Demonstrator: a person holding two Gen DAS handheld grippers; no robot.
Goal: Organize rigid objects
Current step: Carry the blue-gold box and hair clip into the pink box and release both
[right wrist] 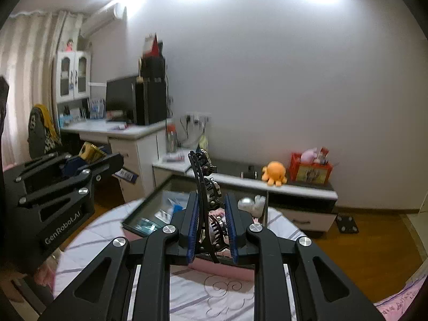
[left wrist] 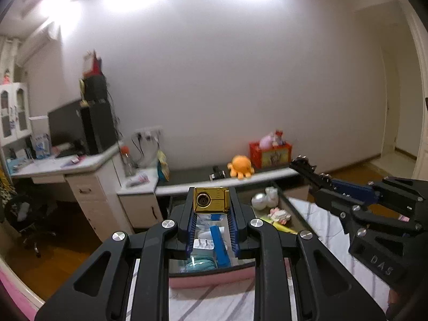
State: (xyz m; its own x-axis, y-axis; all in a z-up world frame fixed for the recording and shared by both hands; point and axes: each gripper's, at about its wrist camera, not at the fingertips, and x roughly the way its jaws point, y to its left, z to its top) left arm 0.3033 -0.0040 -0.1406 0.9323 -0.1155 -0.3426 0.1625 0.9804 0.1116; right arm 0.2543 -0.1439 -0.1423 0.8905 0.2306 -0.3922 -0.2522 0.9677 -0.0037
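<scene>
While left tool point(left wrist: 211, 200) clamps gold box point(left wrist: 210, 200), right tool point(right wrist: 211, 222) pinches hair clip point(right wrist: 206, 187).

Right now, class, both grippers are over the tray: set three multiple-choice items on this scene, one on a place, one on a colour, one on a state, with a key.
1. Where does the octopus toy sit?
A. on the low cabinet by the wall
B. in the tray
C. on the floor

2. What colour is the small box in the left gripper?
A. red
B. gold
C. green

3. How does the right gripper stand?
A. open and empty
B. shut on a hair claw
C. shut on a bottle

Key:
1 A, the octopus toy rests on the low cabinet, beside the red box.
2 B, the small box between the tips of the left gripper is shiny gold.
3 B, the pads of the right gripper press a black hair claw that stands up above the tray.
</scene>
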